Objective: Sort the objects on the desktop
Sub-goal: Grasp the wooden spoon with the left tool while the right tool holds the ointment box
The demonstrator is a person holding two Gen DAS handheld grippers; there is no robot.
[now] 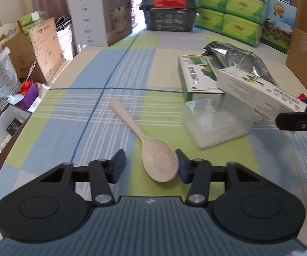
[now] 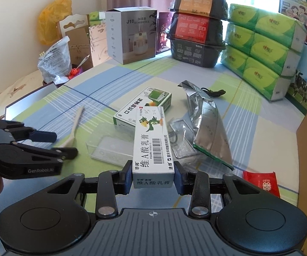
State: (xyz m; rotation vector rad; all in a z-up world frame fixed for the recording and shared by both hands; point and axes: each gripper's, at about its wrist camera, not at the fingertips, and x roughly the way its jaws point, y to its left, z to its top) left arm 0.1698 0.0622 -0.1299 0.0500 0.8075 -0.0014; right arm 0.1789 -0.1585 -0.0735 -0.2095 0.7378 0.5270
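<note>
I see one table under a checked blue, green and cream tablecloth (image 1: 119,68), its far edge crowded by a block of green tissue packs (image 2: 266,49), three stacked black containers (image 2: 198,29) and one white humidifier box (image 2: 129,34), so my open room is the near left half of the cloth, where only the spoon lies. To the right a single silver foil pouch (image 2: 206,125) lies flat, its lower end resting over a clear plastic tray (image 2: 181,140). I count two medicine cartons: a green-and-white box (image 2: 147,104) lying on the cloth, and a long white ointment box (image 2: 151,145) with a green parrot and a barcode printed on it. My right gripper (image 2: 153,177) is clamped on the near end of that ointment box, one pad on each side, holding it above a clear rectangular container (image 1: 215,121) that sits just in front of the green-and-white box. One red sachet (image 2: 262,183) lies near the right edge of the table. One pale wooden spoon (image 1: 153,149) lies bowl toward me, handle angled away to the left. My left gripper (image 1: 151,166) is spread wide around the bowl, the right pad touching its rim, the left pad well clear.
</note>
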